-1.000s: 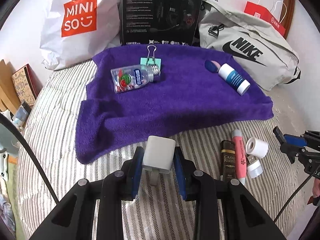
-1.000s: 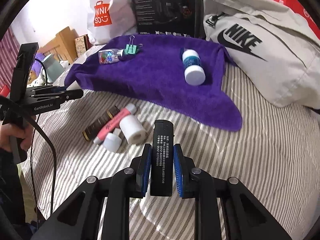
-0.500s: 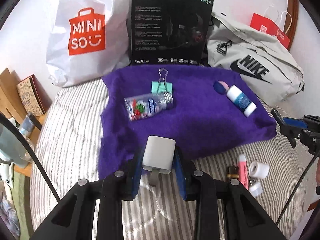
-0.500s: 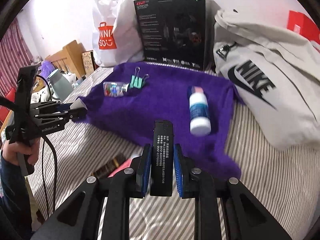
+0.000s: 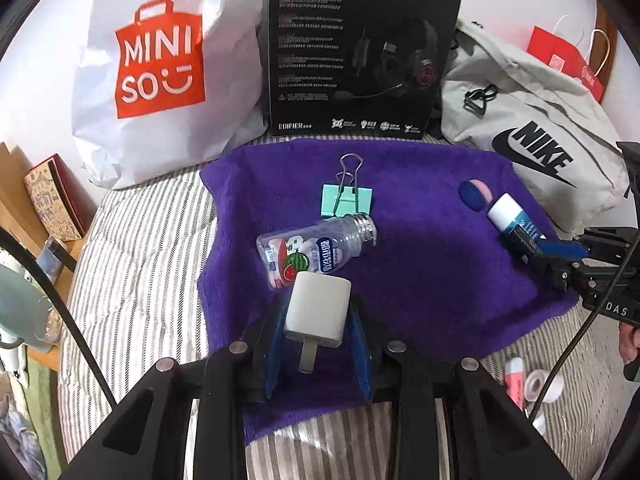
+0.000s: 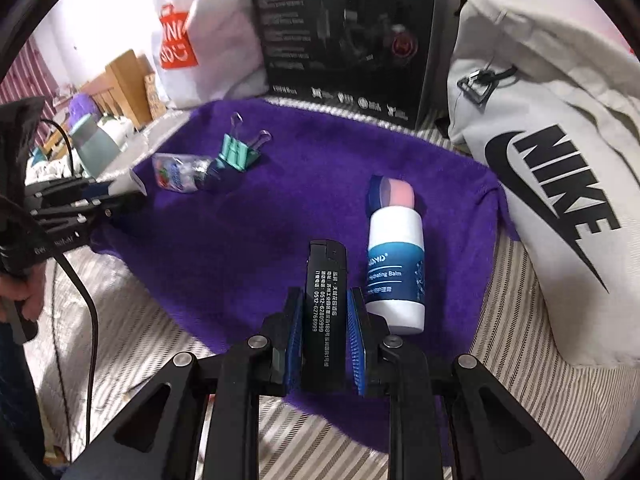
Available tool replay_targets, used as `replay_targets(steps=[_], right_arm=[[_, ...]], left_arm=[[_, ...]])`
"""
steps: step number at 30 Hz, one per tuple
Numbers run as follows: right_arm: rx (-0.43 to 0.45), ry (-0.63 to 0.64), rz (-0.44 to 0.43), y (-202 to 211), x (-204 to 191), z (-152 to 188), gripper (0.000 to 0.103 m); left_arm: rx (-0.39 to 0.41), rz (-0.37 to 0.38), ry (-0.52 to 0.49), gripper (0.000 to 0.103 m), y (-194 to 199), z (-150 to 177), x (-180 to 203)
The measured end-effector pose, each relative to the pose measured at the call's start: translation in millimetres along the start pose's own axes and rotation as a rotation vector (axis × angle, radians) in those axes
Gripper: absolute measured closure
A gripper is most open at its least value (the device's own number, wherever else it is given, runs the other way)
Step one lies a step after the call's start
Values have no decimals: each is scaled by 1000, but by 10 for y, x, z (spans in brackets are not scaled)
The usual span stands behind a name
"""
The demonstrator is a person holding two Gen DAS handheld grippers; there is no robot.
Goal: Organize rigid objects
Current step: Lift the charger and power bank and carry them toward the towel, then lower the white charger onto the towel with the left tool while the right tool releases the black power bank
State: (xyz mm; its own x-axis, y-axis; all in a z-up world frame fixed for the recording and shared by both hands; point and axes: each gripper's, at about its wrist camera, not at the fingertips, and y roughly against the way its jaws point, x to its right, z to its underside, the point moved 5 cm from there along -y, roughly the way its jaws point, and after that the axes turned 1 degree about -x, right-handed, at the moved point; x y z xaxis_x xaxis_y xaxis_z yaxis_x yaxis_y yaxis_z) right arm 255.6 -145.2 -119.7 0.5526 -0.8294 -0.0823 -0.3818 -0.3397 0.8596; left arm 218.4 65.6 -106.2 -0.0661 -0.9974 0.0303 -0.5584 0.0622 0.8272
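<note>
My left gripper (image 5: 316, 320) is shut on a white charger plug (image 5: 318, 310), held over the near edge of the purple towel (image 5: 420, 280). Just beyond it lie a clear candy bottle (image 5: 316, 252) and a mint binder clip (image 5: 347, 196). My right gripper (image 6: 324, 312) is shut on a slim black box (image 6: 325, 312) over the towel (image 6: 240, 232), right beside a white and blue balm bottle (image 6: 396, 268) and a blue-pink round piece (image 6: 394, 194). The right gripper (image 5: 560, 252) shows at the right of the left wrist view.
A Miniso bag (image 5: 160, 68), a black headset box (image 5: 360, 52) and a grey Nike bag (image 5: 532, 140) stand behind the towel. A pink tube (image 5: 512, 376) and white tape rolls (image 5: 544, 386) lie on the striped bed at the right. A person's hand (image 6: 24, 300) grips the left tool.
Both grippers have moved forward over the purple towel with their objects still held. The right one has come up beside the balm bottle; the left one is close behind the candy bottle.
</note>
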Motion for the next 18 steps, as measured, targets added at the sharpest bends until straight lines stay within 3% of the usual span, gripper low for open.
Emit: replay_targets(steps=[9, 18], right_arm=[[-24, -5, 43, -143, 149, 68, 81], [-31, 18, 31, -229, 132, 46, 81]], left_arm=[[-40, -2, -2, 74, -245, -17, -37], [-56, -12, -19, 74, -368, -57, -19]])
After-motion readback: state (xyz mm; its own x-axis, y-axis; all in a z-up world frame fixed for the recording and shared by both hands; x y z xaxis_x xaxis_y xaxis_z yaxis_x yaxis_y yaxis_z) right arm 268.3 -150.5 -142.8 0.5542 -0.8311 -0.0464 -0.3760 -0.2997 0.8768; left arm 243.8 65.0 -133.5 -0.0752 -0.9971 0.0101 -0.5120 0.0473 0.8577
